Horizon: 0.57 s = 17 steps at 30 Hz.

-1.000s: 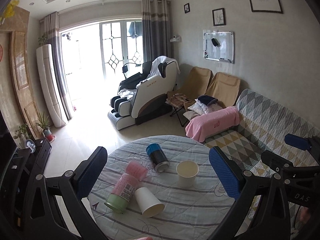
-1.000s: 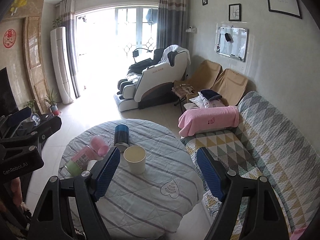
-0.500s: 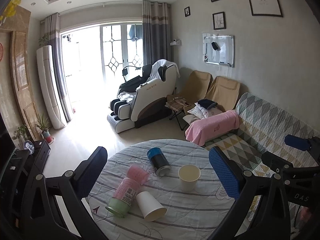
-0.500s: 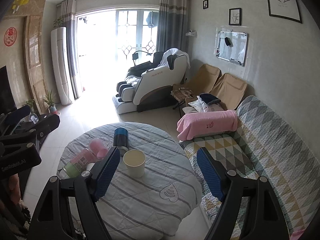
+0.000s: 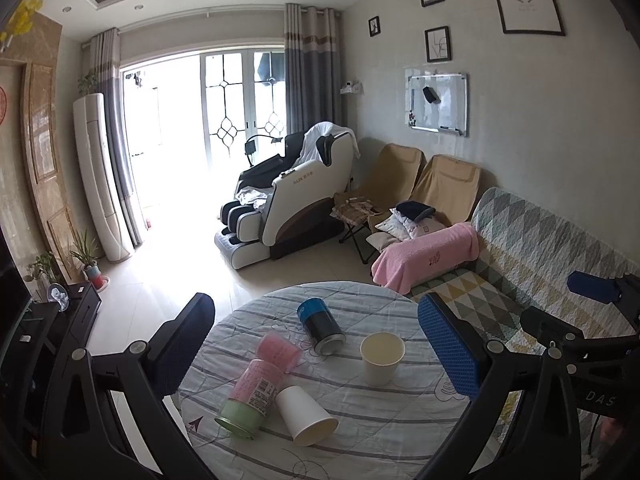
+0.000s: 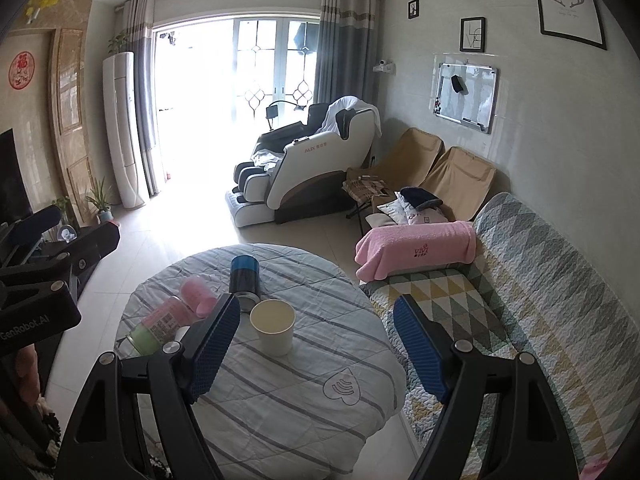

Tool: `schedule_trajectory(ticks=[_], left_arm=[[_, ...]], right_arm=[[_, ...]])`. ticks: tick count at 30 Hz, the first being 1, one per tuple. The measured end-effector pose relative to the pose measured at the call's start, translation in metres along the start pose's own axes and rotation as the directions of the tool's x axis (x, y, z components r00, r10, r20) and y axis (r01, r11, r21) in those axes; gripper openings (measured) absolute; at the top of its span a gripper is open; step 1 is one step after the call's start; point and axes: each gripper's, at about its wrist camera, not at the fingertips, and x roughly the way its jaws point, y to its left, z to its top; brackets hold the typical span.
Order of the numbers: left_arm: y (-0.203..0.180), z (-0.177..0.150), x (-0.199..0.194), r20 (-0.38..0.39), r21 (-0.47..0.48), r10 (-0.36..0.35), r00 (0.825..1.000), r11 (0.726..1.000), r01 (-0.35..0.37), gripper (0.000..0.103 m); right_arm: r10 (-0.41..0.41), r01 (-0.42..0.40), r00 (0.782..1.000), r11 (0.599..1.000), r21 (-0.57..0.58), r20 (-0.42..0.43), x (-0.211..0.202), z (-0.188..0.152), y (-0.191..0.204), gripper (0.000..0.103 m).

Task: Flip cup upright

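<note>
A round table [image 5: 400, 432] with a striped cloth holds several cups. A white paper cup [image 5: 382, 358] stands upright; it also shows in the right wrist view [image 6: 274, 327]. Another white paper cup [image 5: 306, 416] lies on its side. A pink and green cup [image 5: 250, 398], a pink cup [image 5: 278, 352] and a dark blue cup [image 5: 320, 326] also lie on their sides. My left gripper [image 5: 316, 352] is open and empty above the table. My right gripper [image 6: 316, 348] is open and empty, above the table's right part.
A patterned sofa [image 6: 520, 300] with a pink blanket [image 6: 416, 246] stands right of the table. A massage chair [image 5: 296, 196] and two folding chairs [image 5: 420, 184] stand further back. A dark TV cabinet [image 5: 48, 320] is at the left.
Both grippers have drawn back and risen slightly, so the table and cups sit lower and smaller in both views. The cups have not moved.
</note>
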Motion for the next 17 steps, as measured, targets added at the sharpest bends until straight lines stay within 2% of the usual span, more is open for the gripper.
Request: schedule_trajectory(ticks=[17], left_arm=[[0.004, -0.0001, 0.0003, 0.006, -0.001, 0.002, 1.0, 1.0, -0.002, 0.103]], right_arm=[[0.001, -0.001, 1.0, 1.0, -0.001, 0.001, 0.0001, 0.0, 0.0011, 0.08]])
